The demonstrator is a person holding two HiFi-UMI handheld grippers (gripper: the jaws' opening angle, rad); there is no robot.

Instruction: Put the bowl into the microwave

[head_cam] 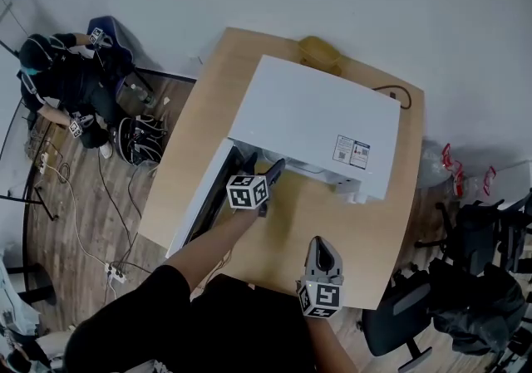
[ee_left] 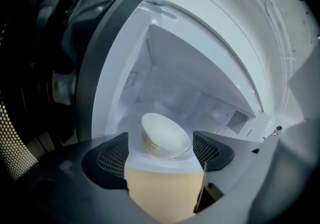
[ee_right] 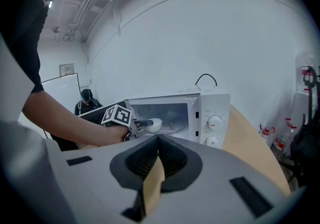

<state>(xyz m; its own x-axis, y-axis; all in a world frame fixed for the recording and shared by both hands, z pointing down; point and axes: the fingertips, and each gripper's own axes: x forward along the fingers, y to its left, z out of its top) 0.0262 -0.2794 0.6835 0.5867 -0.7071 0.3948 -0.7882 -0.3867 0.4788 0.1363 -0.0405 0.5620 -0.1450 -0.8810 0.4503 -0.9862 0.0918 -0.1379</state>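
A white microwave (head_cam: pixel 316 126) stands on the wooden table (head_cam: pixel 366 247), with its door (head_cam: pixel 199 197) swung open to the left. My left gripper (head_cam: pixel 277 165) reaches into the opening. The white bowl (ee_left: pixel 167 138) sits tilted between the left gripper's (ee_left: pixel 161 144) wide-set jaws, just inside the white cavity (ee_left: pixel 200 68). From the right gripper view, the bowl (ee_right: pixel 154 124) hangs at the left gripper's (ee_right: pixel 142 124) tips in the doorway. My right gripper (head_cam: pixel 320 242) hovers near the table's front edge, shut and empty, with its pads (ee_right: pixel 158 140) pressed together.
A yellow object (head_cam: pixel 320 51) and a black cable (head_cam: pixel 397 95) lie behind the microwave. The control knobs (ee_right: pixel 215 120) are on its right front. A person (head_cam: pixel 62 85) sits far left on the wood floor side. Dark chairs (head_cam: pixel 465 280) stand to the right of the table.
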